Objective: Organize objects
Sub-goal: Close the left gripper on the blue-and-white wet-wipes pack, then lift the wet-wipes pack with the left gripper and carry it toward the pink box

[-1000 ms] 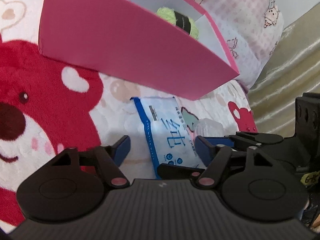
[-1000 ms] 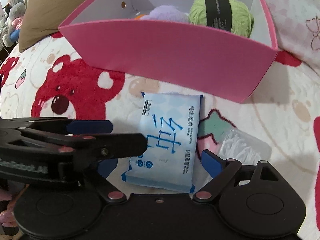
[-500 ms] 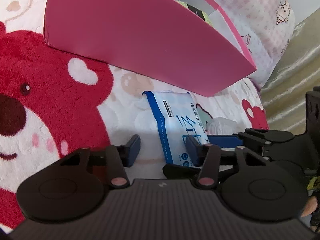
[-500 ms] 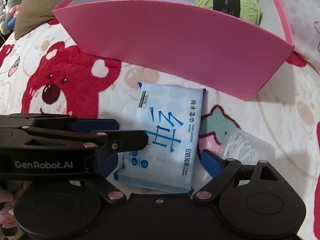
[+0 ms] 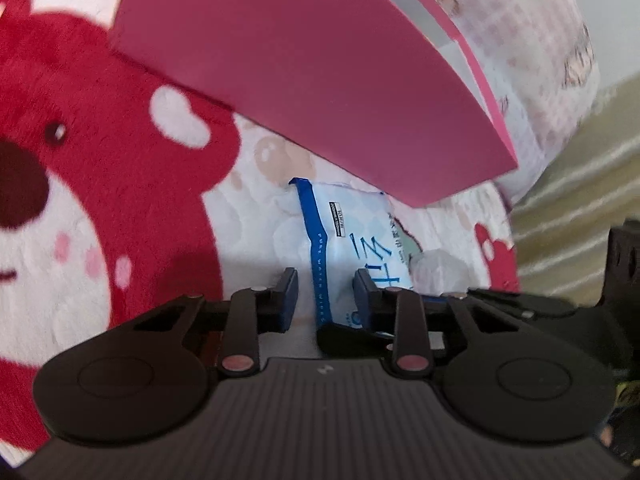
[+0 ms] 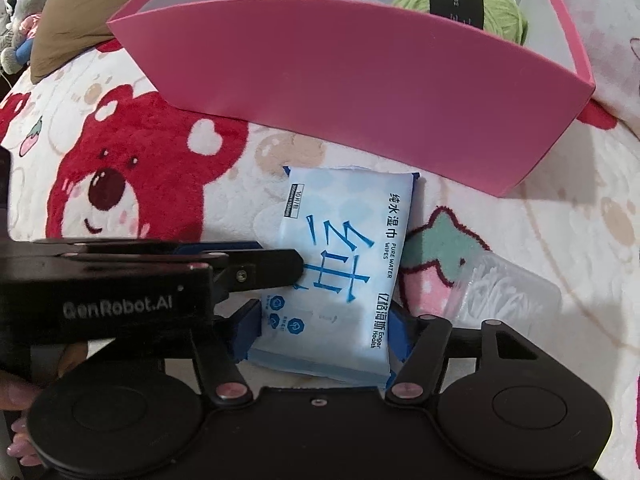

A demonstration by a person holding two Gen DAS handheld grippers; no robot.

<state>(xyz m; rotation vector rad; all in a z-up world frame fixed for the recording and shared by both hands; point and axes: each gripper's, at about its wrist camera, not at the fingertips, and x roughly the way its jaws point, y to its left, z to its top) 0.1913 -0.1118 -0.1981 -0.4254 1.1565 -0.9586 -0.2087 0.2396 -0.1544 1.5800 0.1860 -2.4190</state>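
Where the plush blanket (image 6: pixel 132 128) with its red bear print spreads under everything, a pink box (image 6: pixel 360 92) stands toward the far edge, its near wall facing both cameras. Inside it, at the right end, sits a green ball of yarn (image 6: pixel 500 8) with a dark band, and a pale purple thing beside it is mostly hidden by the wall.

Just in front of the box lies a blue-and-white pack of wet wipes (image 6: pixel 340 264), flat on the blanket. The right gripper (image 6: pixel 322 330) has its blue pads on either side of the pack's near end, pinching it. The left gripper (image 5: pixel 326 300) comes in from the left — its jaws are spread, with the pack's left edge between them, and one black finger rests over the pack's face in the right wrist view.

Just right of the pack lies a small clear box of cotton swabs (image 6: pixel 504 288).
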